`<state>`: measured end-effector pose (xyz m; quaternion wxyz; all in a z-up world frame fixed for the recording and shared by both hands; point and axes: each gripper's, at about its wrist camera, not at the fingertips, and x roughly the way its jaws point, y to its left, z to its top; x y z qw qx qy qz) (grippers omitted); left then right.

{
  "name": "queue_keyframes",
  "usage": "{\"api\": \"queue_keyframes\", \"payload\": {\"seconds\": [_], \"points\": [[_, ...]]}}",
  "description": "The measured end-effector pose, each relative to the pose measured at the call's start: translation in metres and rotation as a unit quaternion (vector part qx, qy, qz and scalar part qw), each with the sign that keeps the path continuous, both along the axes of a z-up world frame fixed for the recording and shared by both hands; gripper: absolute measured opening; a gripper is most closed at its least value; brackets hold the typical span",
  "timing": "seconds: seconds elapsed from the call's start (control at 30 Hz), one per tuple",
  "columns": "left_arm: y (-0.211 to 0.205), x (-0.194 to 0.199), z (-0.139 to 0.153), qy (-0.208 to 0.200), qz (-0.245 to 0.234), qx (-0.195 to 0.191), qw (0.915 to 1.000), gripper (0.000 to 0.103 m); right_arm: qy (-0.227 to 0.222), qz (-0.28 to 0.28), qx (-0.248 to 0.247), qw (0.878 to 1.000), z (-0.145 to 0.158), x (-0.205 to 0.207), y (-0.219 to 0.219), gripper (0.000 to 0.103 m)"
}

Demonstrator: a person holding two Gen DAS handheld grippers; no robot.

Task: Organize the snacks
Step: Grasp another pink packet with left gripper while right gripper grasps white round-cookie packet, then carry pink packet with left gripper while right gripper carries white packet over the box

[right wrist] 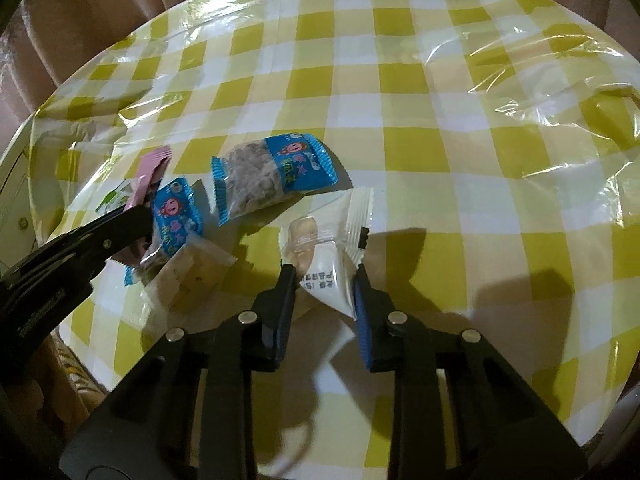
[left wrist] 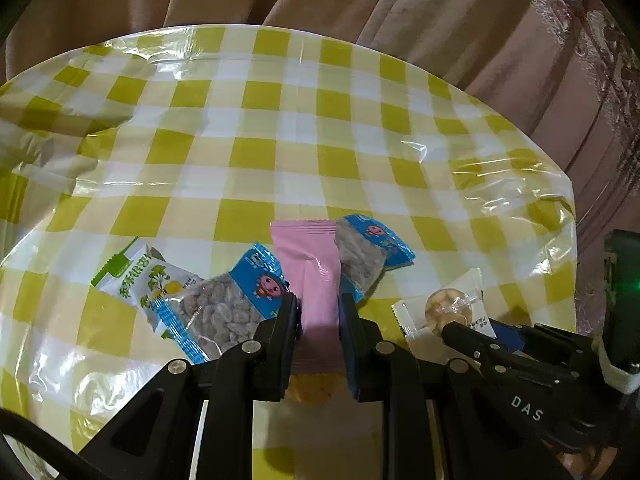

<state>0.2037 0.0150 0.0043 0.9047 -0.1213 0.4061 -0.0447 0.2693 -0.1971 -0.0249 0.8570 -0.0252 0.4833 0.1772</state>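
Observation:
My left gripper (left wrist: 318, 306) is shut on a pink snack packet (left wrist: 312, 272), held upright above the table; it also shows in the right wrist view (right wrist: 146, 178). My right gripper (right wrist: 324, 280) is shut on a white packet with a clear window (right wrist: 324, 256), seen too in the left wrist view (left wrist: 440, 304). Two blue packets of seeds lie on the table (right wrist: 272, 176) (right wrist: 172, 220). A green-and-white packet (left wrist: 148, 280) lies at the left. A beige packet (right wrist: 192, 276) lies under the left gripper.
The round table has a yellow-and-white checked cloth under clear plastic (right wrist: 440, 120). A beige curtain (left wrist: 440, 20) hangs behind it. The table's edge curves close on the right (left wrist: 568, 208).

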Motion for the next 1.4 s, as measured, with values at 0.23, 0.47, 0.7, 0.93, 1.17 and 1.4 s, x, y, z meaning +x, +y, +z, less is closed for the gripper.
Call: {"api": "queue_keyframes", "payload": {"seconds": [0.23, 0.47, 0.7, 0.93, 1.17, 1.4], "points": [[-0.004, -0.011, 0.004, -0.002, -0.007, -0.012, 0.9999, 0.022, -0.019, -0.002, 0.006, 1.0, 0.015, -0.02, -0.011, 0.03], [-0.016, -0.028, 0.009, -0.004, -0.021, -0.018, 0.9996, 0.022, -0.024, -0.024, 0.02, 0.999, 0.028, -0.038, -0.037, 0.03], [-0.034, -0.044, 0.014, -0.002, -0.038, -0.02, 0.9991, 0.022, -0.023, -0.044, 0.023, 0.998, 0.036, -0.06, -0.069, 0.03], [-0.059, -0.058, 0.02, -0.002, -0.062, -0.022, 0.9978, 0.022, -0.024, -0.06, 0.013, 0.998, 0.041, -0.08, -0.099, 0.03], [-0.091, -0.072, 0.024, 0.003, -0.095, -0.03, 0.995, 0.022, -0.032, -0.089, -0.01, 0.995, 0.044, -0.098, -0.132, 0.03], [-0.129, -0.084, 0.028, 0.008, -0.136, -0.037, 0.99, 0.022, -0.036, -0.123, -0.02, 0.992, 0.048, -0.113, -0.172, 0.03]]}}
